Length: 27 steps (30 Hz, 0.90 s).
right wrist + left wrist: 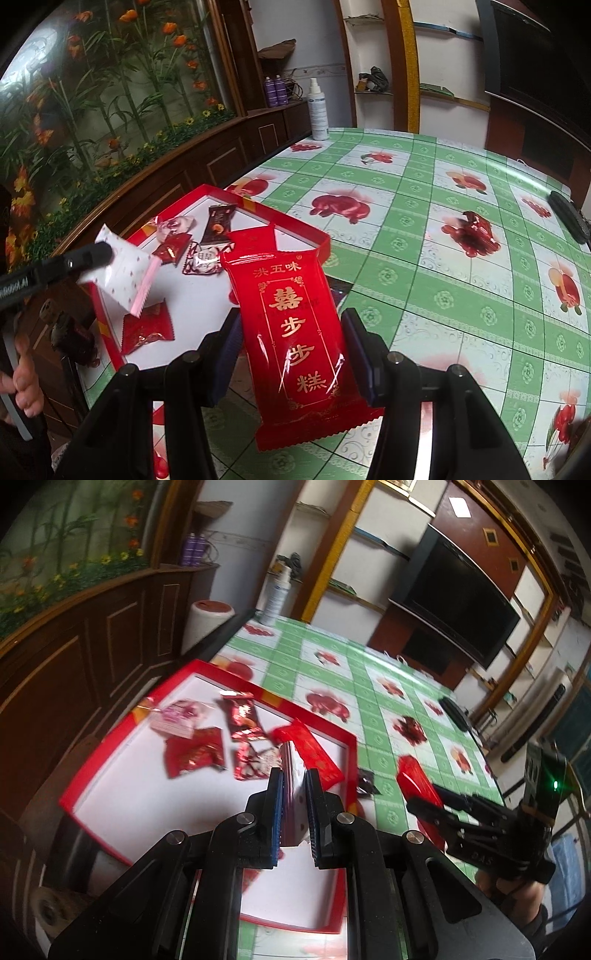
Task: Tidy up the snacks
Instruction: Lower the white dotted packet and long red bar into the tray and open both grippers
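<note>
Table (424, 258): red tray (295, 225), bottle (318, 110).

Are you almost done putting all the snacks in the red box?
Getting close. Several snacks already lie in the red box. In hand now: the left gripper pinches a white packet, and the right gripper carries a big red packet. Still left on the table: a dark brown snack and a small dark wrapper.

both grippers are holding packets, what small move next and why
Probably open the left gripper: its thin white and pink snack packet hangs over the red-rimmed white tray, where other snacks lie. The right gripper grips the large red gold-lettered packet beside the tray.
</note>
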Tool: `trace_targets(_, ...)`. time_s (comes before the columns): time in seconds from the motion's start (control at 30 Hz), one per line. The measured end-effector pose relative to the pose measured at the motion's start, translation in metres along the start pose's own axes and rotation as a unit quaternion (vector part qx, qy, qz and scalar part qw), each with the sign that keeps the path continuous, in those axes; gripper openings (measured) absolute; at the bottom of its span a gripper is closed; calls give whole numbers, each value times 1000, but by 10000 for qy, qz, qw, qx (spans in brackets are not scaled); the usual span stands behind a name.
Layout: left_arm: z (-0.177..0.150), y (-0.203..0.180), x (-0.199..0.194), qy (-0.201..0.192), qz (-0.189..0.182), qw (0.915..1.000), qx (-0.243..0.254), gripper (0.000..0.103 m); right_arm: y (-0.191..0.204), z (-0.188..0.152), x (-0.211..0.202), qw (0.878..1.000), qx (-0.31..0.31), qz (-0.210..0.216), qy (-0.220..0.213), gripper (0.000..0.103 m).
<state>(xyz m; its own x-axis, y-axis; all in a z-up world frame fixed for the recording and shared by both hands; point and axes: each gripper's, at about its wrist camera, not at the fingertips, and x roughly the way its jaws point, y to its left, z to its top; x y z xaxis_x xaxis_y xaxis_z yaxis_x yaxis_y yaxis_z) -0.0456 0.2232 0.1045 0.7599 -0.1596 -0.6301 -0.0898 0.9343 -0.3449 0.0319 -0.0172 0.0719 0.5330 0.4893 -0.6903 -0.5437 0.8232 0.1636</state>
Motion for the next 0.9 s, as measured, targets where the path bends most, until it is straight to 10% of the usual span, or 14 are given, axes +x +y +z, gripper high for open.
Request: trace_targets(0.9,-12,60,35,267,437,9948,-883,11,83,5,72,9903,-902,325,1010,56)
